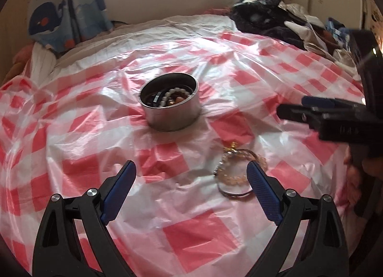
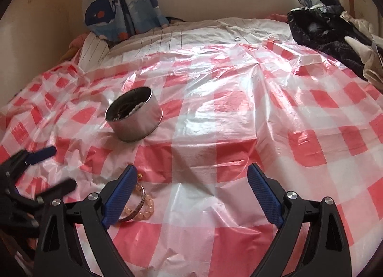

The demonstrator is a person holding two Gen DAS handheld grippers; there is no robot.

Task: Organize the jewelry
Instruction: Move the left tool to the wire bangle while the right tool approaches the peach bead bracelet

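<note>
Left wrist view: our left gripper [image 1: 191, 176] hangs over the checked plastic sheet [image 1: 196, 236], jaws spread wide, nothing between them. The metal tin [image 1: 171, 107] sits ahead at centre, already holding a white bead strand [image 1: 171, 96] and some darker pieces. What's left loose is a small pile: a peach bead bracelet [image 1: 235, 179], a silver bangle [image 1: 235, 193] and a gold clasp bit [image 1: 231, 145]. It lies near our right-hand finger [image 1: 261, 193], partly behind its tip. The right gripper [image 1: 294, 109] comes in from the right edge; from here we cannot tell whether it holds anything.

Right wrist view: jaws of the right gripper [image 2: 191, 179] are released too, over bare sheet. The bracelet [image 2: 143, 210] and bangle [image 2: 134, 214] lie by our left finger [image 2: 119, 195], outside the gap. Tin [image 2: 134, 119] is up left, well apart from the pile. Left gripper [image 2: 51, 168] shows at the left edge, blurred, fingers apart.

Our read: the next step is picking up the pile, and the left gripper looks better placed. We should shift it right to centre the pile in the gap and come down low. Pinch across the beads and bangle together, not the clasp. The sheet is thin and wrinkly, so we should close gently to avoid snagging film. Then lift clear of the rim and release over the tin's middle.
</note>
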